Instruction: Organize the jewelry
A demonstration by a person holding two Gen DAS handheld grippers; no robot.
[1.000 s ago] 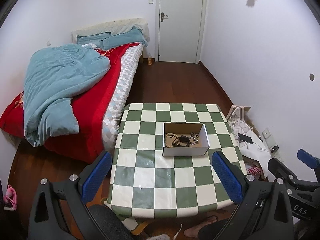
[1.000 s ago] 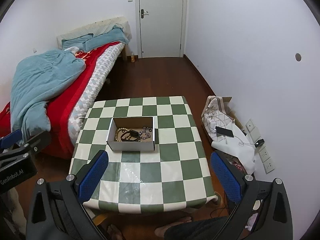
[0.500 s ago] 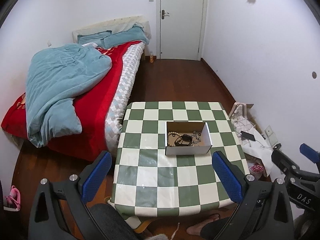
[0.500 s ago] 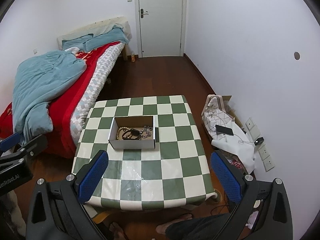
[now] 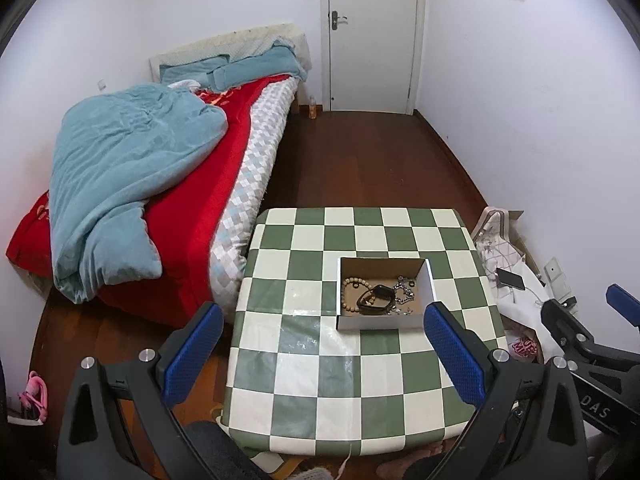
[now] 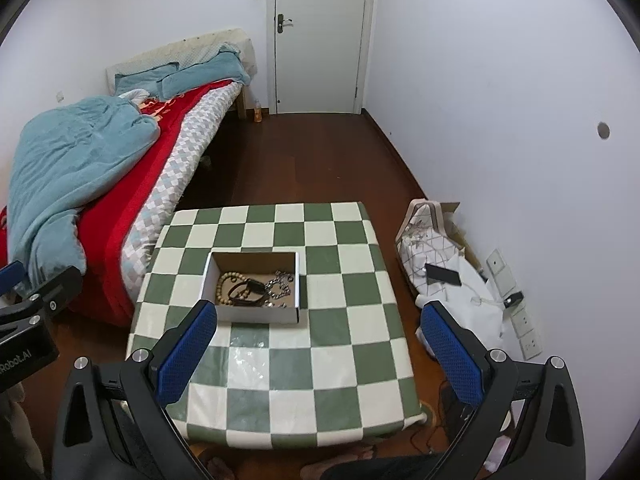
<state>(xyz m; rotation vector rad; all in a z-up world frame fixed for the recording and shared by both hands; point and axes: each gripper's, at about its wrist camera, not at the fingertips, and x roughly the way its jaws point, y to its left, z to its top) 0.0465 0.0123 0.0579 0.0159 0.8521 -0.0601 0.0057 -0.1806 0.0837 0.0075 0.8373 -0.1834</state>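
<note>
Both grippers — left gripper (image 5: 320, 354) and right gripper (image 6: 320, 354) — hover released above the worktop (image 6: 280, 364); jewelry box (image 6: 256, 314) (open-topped) sits mid-worktop.

A small table (image 6: 280, 364) with a green-and-white checked cover stands on a dark wooden floor. On it sits an open cardboard box (image 6: 256, 314), white outside and brown inside, holding a wooden bead bracelet (image 6: 225, 285), a black band (image 6: 248, 294) and silvery chains (image 6: 282, 284) bunched together. The right gripper (image 6: 316, 354) hovers over the table's near side, its blue-padded fingers (image 6: 182, 354) spread wide with nothing between them. The left gripper (image 6: 24, 320) shows at the left edge. A bed (image 6: 168, 160) with a red sheet and a blue blanket (image 6: 68, 168) lies to the left, a white door (image 6: 320, 36) stands beyond, and a phone (image 6: 442, 275) rests on a white bag by the right wall.
</note>
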